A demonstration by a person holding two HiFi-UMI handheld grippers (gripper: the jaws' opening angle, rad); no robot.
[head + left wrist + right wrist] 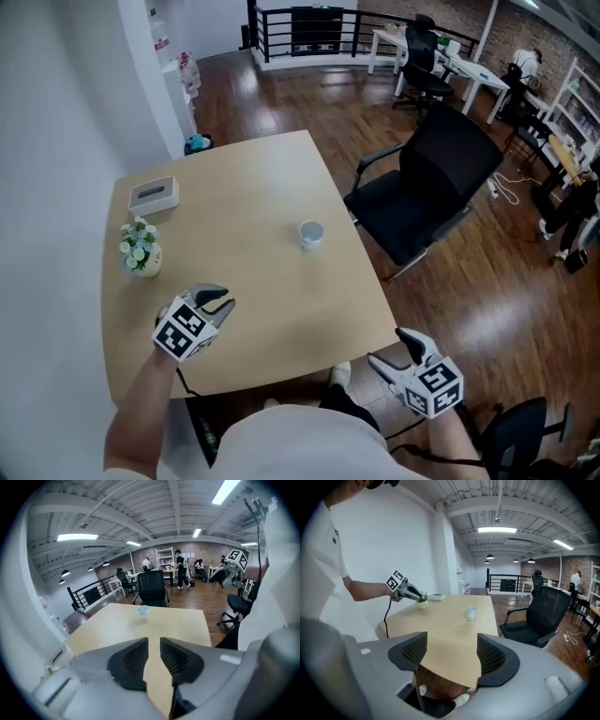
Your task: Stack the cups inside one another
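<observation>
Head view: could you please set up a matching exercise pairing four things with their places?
Things:
1. cup
2. tissue box
3. flower pot
4. black chair

Places:
A. on the floor, right of the table
B. near the table's far left corner
C. at the table's left edge, just nearer than the tissue box
D. alone on the table, toward its right side

Pairs: 1-D, 2-B, 3-C, 4-A.

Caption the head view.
Left gripper and right gripper, both open and empty, at the near end of the table; white cup stands mid-table.
</observation>
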